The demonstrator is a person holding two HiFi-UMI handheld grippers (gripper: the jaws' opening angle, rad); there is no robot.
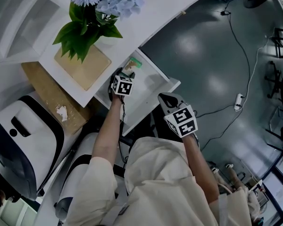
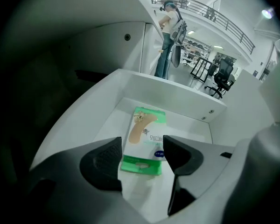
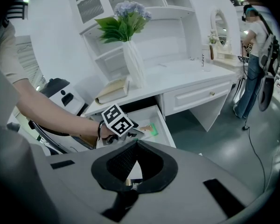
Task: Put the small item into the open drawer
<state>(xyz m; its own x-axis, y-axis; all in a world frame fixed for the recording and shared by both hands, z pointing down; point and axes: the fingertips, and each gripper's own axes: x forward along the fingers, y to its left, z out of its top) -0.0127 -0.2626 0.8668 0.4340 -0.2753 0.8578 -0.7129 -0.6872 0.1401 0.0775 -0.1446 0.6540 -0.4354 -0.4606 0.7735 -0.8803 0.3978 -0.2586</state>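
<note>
The small item is a flat white and green packet [image 2: 146, 138] with a foot picture on it. It lies on the floor of the open white drawer [image 2: 177, 96]. My left gripper [image 2: 142, 158] hovers just above it, open, with the pads on either side of the packet's near end and not pressing on it. In the head view the left gripper [image 1: 122, 85] is over the drawer [image 1: 172, 84], and the packet [image 1: 132, 66] shows beyond it. My right gripper [image 1: 178, 114] hangs outside the drawer's front corner. Its jaws meet at the tips [image 3: 136, 143] with nothing in them.
On the white desk stand a vase of blue flowers [image 1: 104, 4] and a tan book [image 1: 83, 66]. A cardboard box [image 1: 51, 98] and a white machine [image 1: 19, 140] sit to the left. Cables and a power strip [image 1: 238, 101] lie on the grey floor. A person [image 2: 168, 36] stands far behind.
</note>
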